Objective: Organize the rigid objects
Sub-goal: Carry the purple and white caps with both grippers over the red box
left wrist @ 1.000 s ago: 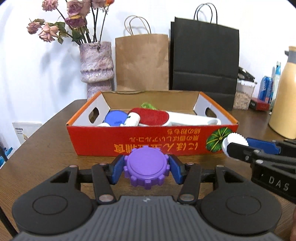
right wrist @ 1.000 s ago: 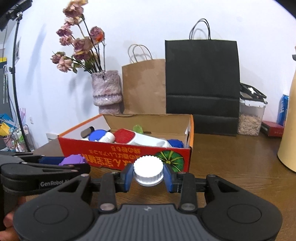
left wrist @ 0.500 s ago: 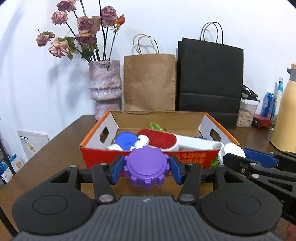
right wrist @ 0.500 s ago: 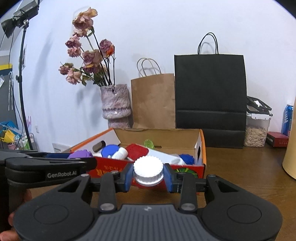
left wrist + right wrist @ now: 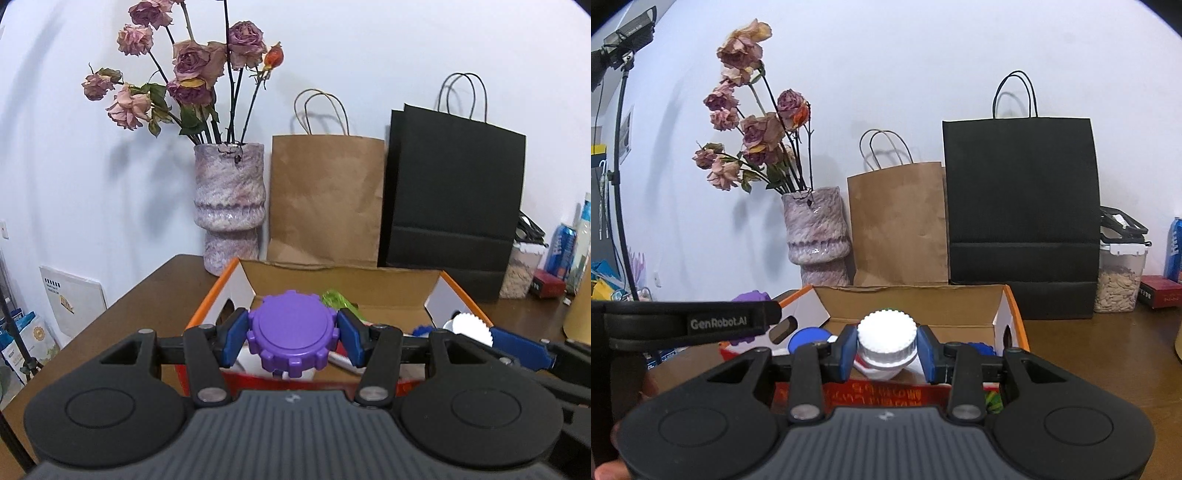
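My left gripper (image 5: 292,338) is shut on a purple toothed cap (image 5: 292,334), held above the near wall of the orange cardboard box (image 5: 458,295). My right gripper (image 5: 887,347) is shut on a white ridged cap (image 5: 887,338), also over the box's (image 5: 1015,314) near edge. In the left wrist view the white cap (image 5: 471,328) and the right gripper's blue finger (image 5: 517,345) show at the right. In the right wrist view the purple cap (image 5: 751,297) peeks above the left gripper's arm. Inside the box lie a blue lid (image 5: 807,338), a green piece (image 5: 338,301) and a red-and-white item, mostly hidden.
Behind the box stand a mottled vase of dried roses (image 5: 229,206), a brown paper bag (image 5: 325,199) and a black paper bag (image 5: 454,199). A seed container (image 5: 1119,277), a blue can (image 5: 563,251) and a red packet (image 5: 1160,291) sit at the right on the wooden table (image 5: 147,295).
Both grippers have risen and come forward with their caps, from in front of the box's red front wall to above its near edge. The grips have not changed.
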Available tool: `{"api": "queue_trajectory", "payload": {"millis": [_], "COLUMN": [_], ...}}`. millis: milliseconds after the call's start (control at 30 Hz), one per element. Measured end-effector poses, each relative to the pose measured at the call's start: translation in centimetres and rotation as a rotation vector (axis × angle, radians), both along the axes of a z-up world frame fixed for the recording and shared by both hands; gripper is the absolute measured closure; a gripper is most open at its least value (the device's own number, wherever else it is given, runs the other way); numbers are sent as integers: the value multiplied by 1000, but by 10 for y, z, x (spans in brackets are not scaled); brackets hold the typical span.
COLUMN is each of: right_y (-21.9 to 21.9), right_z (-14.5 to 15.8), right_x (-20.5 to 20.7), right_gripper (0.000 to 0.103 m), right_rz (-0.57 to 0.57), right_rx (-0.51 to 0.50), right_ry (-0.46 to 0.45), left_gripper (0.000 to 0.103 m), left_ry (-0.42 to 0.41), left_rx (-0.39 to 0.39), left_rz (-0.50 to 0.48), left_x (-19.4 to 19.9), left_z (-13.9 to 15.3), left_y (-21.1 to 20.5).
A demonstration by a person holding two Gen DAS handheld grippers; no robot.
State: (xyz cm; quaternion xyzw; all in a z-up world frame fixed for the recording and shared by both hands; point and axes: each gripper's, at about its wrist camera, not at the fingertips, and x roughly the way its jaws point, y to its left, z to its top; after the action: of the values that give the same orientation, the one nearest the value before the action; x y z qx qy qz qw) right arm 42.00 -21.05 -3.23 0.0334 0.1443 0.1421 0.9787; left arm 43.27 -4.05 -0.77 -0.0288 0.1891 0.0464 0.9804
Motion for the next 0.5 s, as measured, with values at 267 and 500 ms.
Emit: {"api": "queue_trajectory", "payload": {"millis": [267,500], "right_y": [7,11], "right_z": [1,1], "right_x": [36,64], "right_gripper": [69,69], "right_rz": [-16,-16], "right_rx": [-5,-14], "right_ry": [-10,-11], "left_gripper": [49,49], "left_ry": [-7,-4], "left_rx": [-1,13], "left_rz": [8,13], "left_x": [30,57], "left_z": [1,-3], "left_y": [6,8]}}
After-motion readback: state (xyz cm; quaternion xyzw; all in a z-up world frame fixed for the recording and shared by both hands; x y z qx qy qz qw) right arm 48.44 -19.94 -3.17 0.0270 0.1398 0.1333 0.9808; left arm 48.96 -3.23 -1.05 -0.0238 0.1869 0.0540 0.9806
